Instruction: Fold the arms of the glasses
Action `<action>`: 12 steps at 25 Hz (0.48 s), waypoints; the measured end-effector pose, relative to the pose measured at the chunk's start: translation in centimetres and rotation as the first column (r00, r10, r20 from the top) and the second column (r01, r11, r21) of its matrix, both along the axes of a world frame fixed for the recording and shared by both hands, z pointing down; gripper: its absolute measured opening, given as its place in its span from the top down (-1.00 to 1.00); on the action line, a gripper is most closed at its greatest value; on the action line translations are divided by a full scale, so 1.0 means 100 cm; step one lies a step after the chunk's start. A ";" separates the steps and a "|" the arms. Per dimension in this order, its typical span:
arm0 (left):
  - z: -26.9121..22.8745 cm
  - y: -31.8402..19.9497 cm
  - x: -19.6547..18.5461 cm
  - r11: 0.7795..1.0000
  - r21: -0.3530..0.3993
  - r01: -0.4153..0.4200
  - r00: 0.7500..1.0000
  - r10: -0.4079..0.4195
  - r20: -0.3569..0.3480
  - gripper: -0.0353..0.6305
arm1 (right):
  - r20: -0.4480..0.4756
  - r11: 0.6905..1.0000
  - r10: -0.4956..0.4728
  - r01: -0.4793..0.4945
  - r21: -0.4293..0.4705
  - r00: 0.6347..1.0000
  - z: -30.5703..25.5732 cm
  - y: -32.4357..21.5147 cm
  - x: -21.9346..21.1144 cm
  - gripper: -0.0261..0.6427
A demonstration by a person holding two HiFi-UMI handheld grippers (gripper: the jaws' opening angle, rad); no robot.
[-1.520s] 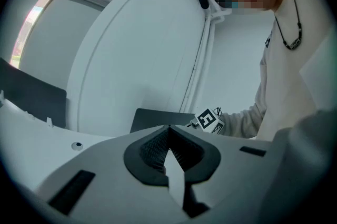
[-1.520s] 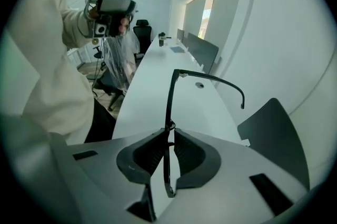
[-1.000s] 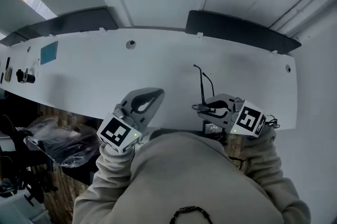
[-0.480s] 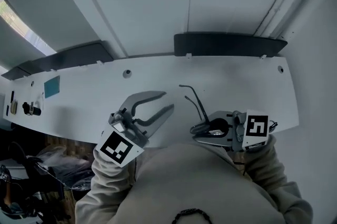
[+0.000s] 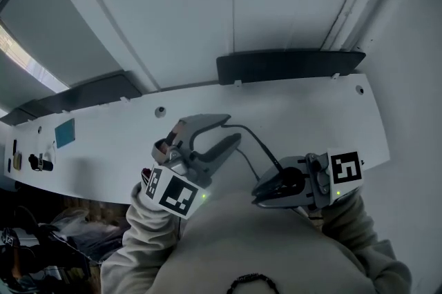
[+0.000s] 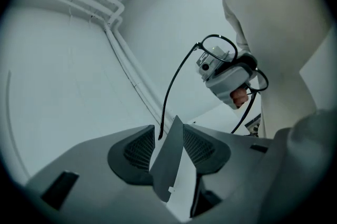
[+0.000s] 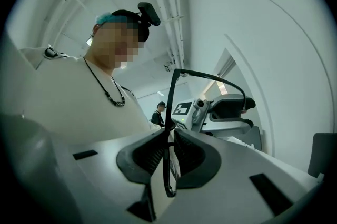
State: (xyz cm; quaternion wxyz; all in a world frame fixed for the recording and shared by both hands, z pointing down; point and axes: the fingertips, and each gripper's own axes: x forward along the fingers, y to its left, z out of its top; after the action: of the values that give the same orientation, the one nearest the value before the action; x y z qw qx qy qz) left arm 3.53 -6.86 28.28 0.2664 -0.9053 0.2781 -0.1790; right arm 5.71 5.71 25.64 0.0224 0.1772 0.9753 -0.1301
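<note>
Pinching glasses (image 7: 171,92) by front rim w/ right gripper (image 7: 168,136), jaws clenched tight on rim. Keeping left gripper (image 6: 168,131) released, jaws spread wide. Reaching across from right gripper to left: one unfolded arm (image 5: 260,145), tip (image 6: 159,135) btwn left jaws, close by one pad, not pinched. Second arm also unfolded, outside left jaws.

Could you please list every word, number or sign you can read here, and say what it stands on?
No readable words or numbers anywhere.
Left tool, marker cube: black-and-white square pattern, no letters.
Right tool, marker cube: likewise a pattern only.
Teal rectangular label on the white ledge: too small to read.
</note>
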 end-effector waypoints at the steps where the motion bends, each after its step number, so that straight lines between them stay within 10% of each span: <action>1: -0.001 -0.002 0.002 1.000 0.009 -0.003 1.000 0.003 0.001 0.39 | 0.003 1.000 0.001 -0.001 -0.001 1.000 -0.001 0.000 0.002 0.73; 12: -0.016 -0.009 0.008 0.997 0.079 0.022 0.999 -0.025 0.035 0.82 | -0.015 0.999 0.032 -0.032 0.006 0.999 -0.001 -0.006 0.001 0.73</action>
State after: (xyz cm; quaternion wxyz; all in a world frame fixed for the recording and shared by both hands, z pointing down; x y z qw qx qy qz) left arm 4.29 -7.77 26.70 0.3048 -0.8874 0.2908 -0.1871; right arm 5.77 5.09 25.51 0.0169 0.1607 0.9785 -0.1283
